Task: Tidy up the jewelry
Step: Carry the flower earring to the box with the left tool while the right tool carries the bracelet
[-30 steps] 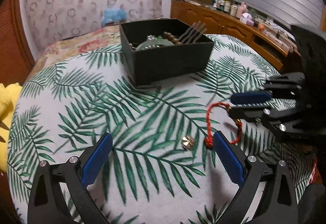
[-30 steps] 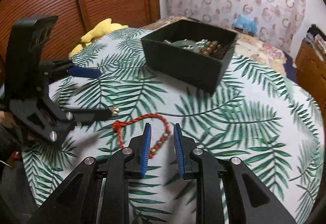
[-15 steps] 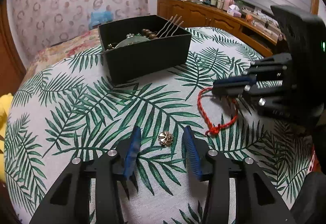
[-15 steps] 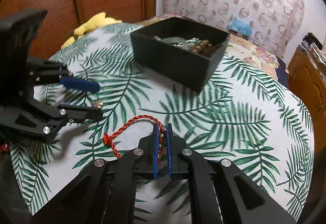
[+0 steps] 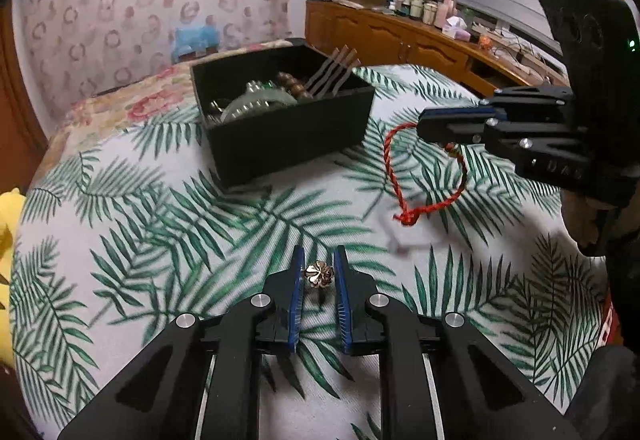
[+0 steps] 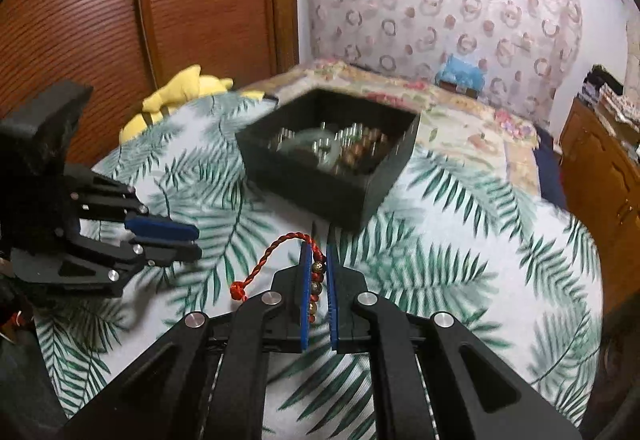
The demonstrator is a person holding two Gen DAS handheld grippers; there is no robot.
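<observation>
A woven cloth (image 5: 168,224) printed with green palm fronds covers the tabletop, its ribbed weave matt and slightly coarse. The black box (image 5: 296,135) looks like matt plastic. A small flower-shaped charm (image 5: 319,274) gleams as polished gold-toned metal. The red bracelet (image 5: 404,191) is twisted cord, strung with glossy brown and gold beads (image 6: 317,278). Both grippers show matt black plastic, ridged blue pads (image 6: 306,292) and bright metal pins. Varnished wood cabinets (image 5: 400,39) shine behind.

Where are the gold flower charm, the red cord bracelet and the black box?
gold flower charm (image 5: 319,274), left wrist view, flower face.
red cord bracelet (image 5: 405,216), left wrist view, end knot.
black box (image 5: 296,135), left wrist view, front wall.
</observation>
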